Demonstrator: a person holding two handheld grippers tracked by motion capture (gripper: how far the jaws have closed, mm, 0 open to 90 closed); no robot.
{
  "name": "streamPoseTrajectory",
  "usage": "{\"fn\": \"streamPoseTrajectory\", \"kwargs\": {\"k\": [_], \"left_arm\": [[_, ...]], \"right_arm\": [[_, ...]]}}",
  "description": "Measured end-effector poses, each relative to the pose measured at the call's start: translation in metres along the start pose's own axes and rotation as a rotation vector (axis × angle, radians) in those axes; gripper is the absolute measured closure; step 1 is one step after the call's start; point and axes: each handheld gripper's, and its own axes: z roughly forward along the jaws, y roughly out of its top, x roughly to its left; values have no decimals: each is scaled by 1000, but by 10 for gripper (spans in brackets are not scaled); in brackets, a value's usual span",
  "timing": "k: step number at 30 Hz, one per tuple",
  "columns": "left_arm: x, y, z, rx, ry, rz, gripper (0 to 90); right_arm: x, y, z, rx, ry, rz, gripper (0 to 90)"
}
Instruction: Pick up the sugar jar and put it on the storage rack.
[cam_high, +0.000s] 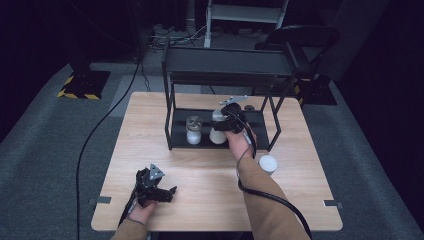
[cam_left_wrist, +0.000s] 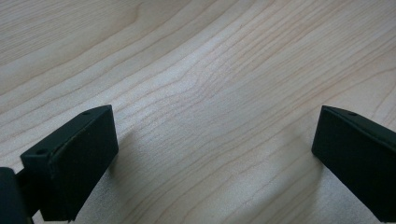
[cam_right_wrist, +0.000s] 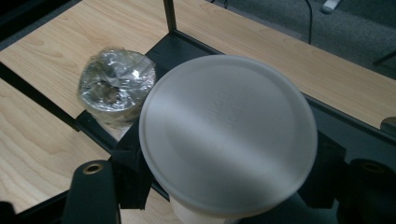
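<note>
White-lidded jar (cam_right_wrist: 228, 135) sits clamped in my right tool (cam_high: 226, 121), so I can set it on the rack (cam_high: 175, 131) beside the foil-topped jar (cam_high: 193, 130); my left tool (cam_high: 161, 191) rests wide open, empty, on the desk (cam_high: 210, 200).

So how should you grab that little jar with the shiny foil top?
Probably by its glass sides, below the crinkly foil, which could crush. The foil-topped jar stands upright on the rack's low shelf, with a shelf overhead, so come in level from the open front, clear of the white-lidded container held beside it.
</note>
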Motion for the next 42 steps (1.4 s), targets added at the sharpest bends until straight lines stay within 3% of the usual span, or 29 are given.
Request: {"fn": "streamPoseTrajectory", "kwargs": {"k": [13,21,23,24,27,30,36,42], "left_arm": [[0,0,0,0,1,0,0],[0,0,0,0,1,-1,0],[0,0,0,0,1,-1,0],[0,0,0,0,1,-1,0],[0,0,0,0,1,-1,0],[0,0,0,1,1,-1,0],[0,0,0,1,2,-1,0],[-1,0,0,0,3,-2,0]], "right_arm": [[-8,-7,22,14,-11,42,333],[-3,-5,21,31,-24,15,327],[2,-5,17,26,-30,13,199],[2,-5,17,26,-30,13,199],[14,-3,9,19,-69,-19,115],[20,-4,-9,-19,-83,0,67],[22,-4,-33,-37,-84,-12,46],[16,-11,-56,-37,-66,17,16]]}}
